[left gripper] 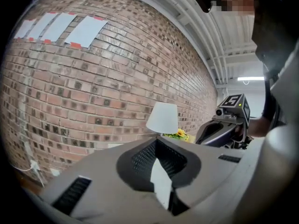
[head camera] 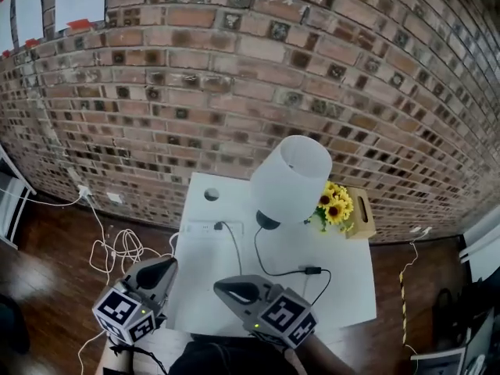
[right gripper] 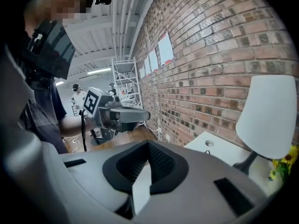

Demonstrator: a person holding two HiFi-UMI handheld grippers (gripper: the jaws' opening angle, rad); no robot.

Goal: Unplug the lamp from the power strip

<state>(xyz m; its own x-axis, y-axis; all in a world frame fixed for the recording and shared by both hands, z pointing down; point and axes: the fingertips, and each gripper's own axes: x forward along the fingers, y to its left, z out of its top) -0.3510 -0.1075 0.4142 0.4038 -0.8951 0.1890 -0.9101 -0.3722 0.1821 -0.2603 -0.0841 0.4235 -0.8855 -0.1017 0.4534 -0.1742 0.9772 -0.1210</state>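
The lamp (head camera: 291, 176) with a white shade stands at the back of the white table (head camera: 344, 303). Its black cord (head camera: 269, 272) runs from the base past a small black block (head camera: 312, 270). A black plug (head camera: 219, 226) sits in the white power strip (head camera: 205, 227) at the table's left. My left gripper (head camera: 166, 266) hovers shut and empty over the table's front left corner. The right gripper (head camera: 221, 286) is shut and empty above the front edge. Both point towards the wall, well short of the strip. In the left gripper view, the lamp (left gripper: 163, 118) and right gripper (left gripper: 224, 125) show.
Yellow sunflowers (head camera: 336, 203) in a wooden box (head camera: 362, 214) stand right of the lamp. A round hole (head camera: 212, 194) is in the table's back left. White cables (head camera: 117, 248) lie on the wooden floor at left, below a wall outlet (head camera: 82, 190). The brick wall (head camera: 234, 92) is behind.
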